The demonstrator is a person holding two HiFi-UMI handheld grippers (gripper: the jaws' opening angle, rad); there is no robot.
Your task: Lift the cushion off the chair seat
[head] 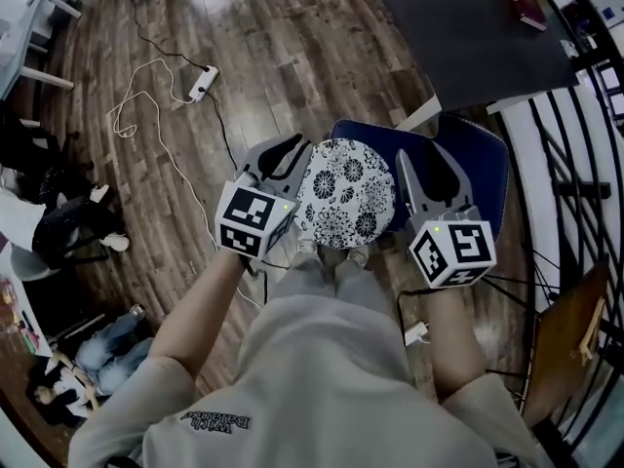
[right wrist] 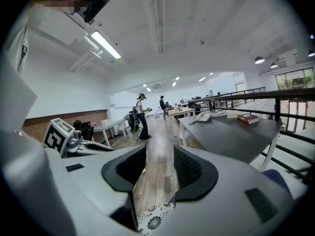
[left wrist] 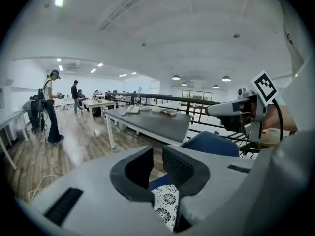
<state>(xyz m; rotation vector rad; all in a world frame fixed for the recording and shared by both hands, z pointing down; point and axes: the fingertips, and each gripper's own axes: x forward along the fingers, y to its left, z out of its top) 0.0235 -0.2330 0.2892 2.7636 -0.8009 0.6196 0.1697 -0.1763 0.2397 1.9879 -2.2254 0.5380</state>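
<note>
A round white cushion with a black flower print [head: 346, 193] lies on the seat of a blue chair [head: 478, 159]. My left gripper [head: 285, 154] is at the cushion's left edge and my right gripper [head: 436, 164] at its right edge, both pointing away from me. In the left gripper view the jaws [left wrist: 155, 159] stand a little apart, with the cushion [left wrist: 166, 208] showing low in the gap and the blue chair [left wrist: 211, 144] beyond. The right gripper [right wrist: 160, 159] stands wider, and the cushion's rim [right wrist: 155, 221] shows under its jaws. No pad presses on the cushion.
A dark table [head: 458, 27] with a red book [head: 525, 0] stands just beyond the chair. A black railing [head: 575, 164] runs along the right. A power strip with a white cable [head: 202, 83] lies on the wood floor to the left. People are at the far left [head: 58, 222].
</note>
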